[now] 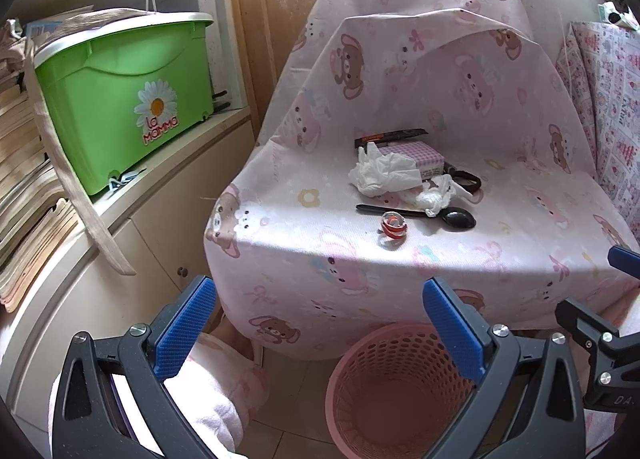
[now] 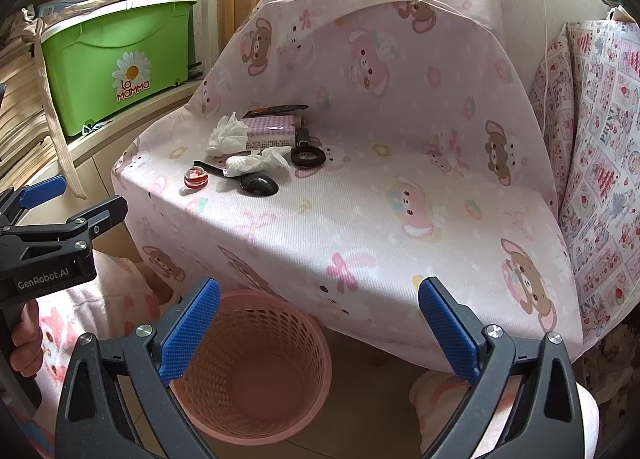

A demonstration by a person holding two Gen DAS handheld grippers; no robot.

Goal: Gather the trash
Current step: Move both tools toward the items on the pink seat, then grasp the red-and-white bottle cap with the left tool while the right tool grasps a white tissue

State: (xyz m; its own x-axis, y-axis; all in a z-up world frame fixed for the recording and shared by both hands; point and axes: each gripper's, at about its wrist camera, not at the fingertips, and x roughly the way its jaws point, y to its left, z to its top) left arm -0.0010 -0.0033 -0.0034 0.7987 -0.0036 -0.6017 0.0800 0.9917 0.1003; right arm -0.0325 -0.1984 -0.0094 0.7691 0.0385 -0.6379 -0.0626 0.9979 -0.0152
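both grippers hang low in front of a seat draped in a pink bear-print cloth [image 1: 460, 107], and neither one holds anything. the left gripper [image 1: 320, 323] has its jaws spread wide, blue pads facing each other across an open gap. the right gripper [image 2: 320, 323] is the same, jaws wide apart and empty. in the right wrist view the left gripper shows at the left edge, a hand [image 2: 24, 343] wrapped around its handle.

the trash sits in a small cluster toward the back of the seat. a large crumpled tissue [image 1: 382, 171] leans against a checked lilac box [image 1: 416, 155], and a dark flat wrapper [image 1: 390, 135] lies just behind that box. a second, smaller tissue wad [image 1: 434, 197] rests over the handle of a black plastic spoon [image 1: 456, 217], whose bowl points right. just in front of the spoon's handle is a small red and clear wrapper [image 1: 394, 225], lying by itself. a black hair tie [image 2: 308, 157] lies just right of the box.

a pink perforated basket [image 1: 400, 391] stands on the floor below the seat's front edge, between the two grippers, and nothing shows inside it. off to the left, a green tub [image 1: 120, 95] marked with a daisy sits on a white shelf, beside stacks of paper.
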